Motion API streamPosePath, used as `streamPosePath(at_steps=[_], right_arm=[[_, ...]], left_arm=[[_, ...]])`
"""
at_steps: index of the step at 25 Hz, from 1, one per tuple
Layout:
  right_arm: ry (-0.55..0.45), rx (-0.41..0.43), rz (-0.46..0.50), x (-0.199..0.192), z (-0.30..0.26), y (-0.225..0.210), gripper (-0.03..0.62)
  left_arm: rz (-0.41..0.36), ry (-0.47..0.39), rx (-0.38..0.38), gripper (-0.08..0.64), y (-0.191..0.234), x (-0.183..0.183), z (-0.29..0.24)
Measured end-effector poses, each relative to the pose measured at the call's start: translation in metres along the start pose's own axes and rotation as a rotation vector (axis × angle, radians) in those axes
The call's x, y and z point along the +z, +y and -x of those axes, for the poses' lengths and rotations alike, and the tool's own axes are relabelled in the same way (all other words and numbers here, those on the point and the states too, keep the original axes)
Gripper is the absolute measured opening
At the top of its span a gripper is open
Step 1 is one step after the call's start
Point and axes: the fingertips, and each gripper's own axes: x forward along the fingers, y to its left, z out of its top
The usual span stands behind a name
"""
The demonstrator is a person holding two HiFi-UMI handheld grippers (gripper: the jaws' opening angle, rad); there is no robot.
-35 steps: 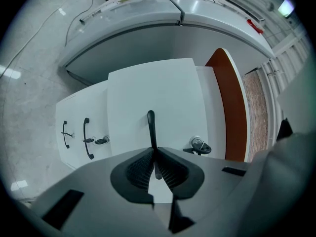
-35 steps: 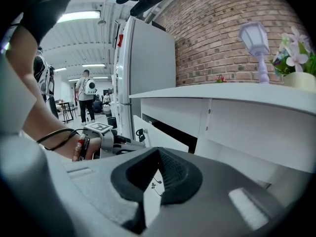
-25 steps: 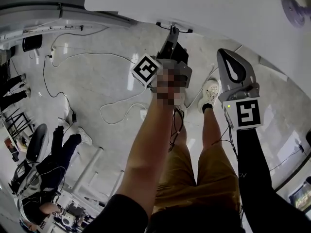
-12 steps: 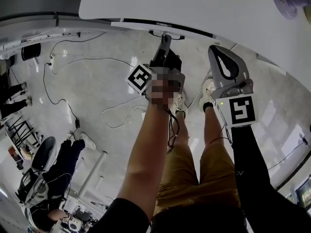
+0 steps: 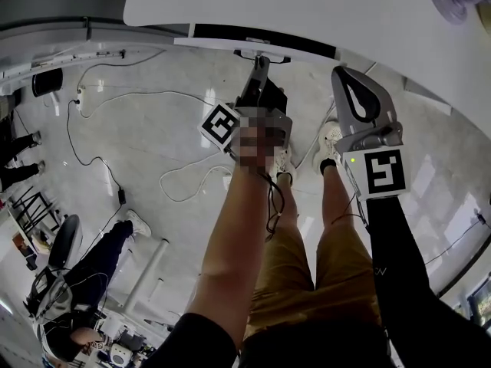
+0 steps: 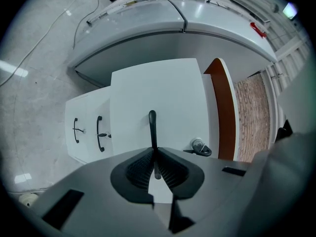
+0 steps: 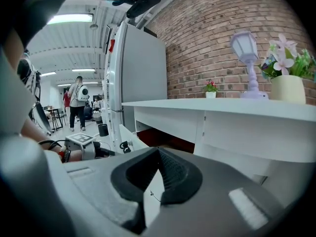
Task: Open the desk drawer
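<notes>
Since earlier, the drawer (image 5: 222, 43) is sliding out from the desk (image 5: 307, 6) edge, only partly open; my left gripper (image 6: 154, 154) is clamping its handle (image 6: 152, 125), my right gripper (image 7: 157, 157) idling, jaws together.

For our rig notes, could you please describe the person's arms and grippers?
The left gripper and right gripper are grey with black ribbed fingers and a white cube bearing black square markers. The right one shows a green light. The right arm wears a long black sleeve, the left a short black sleeve.
</notes>
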Motion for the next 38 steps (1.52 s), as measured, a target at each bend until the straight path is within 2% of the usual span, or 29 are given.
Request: streamPosePath(at_steps=[6,28,38], right_arm=[[0.045,0.014,0.059,-0.011,0.008,-0.003,-0.002],[0.032,0.029,0.049,-0.011,0.012,-0.003,-0.002],[0.036,0.043,0.060,-0.007,0.028,0.020,-0.002]], left_arm=[[-0.004,0.006,0.002,0.029,0.001,-0.002,0.010],[0.004,-0.032,0.024,0.029,0.012,-0.007,0.035],[0.018,-0.031,0.020,0.029,0.005,-0.014,0.059]])
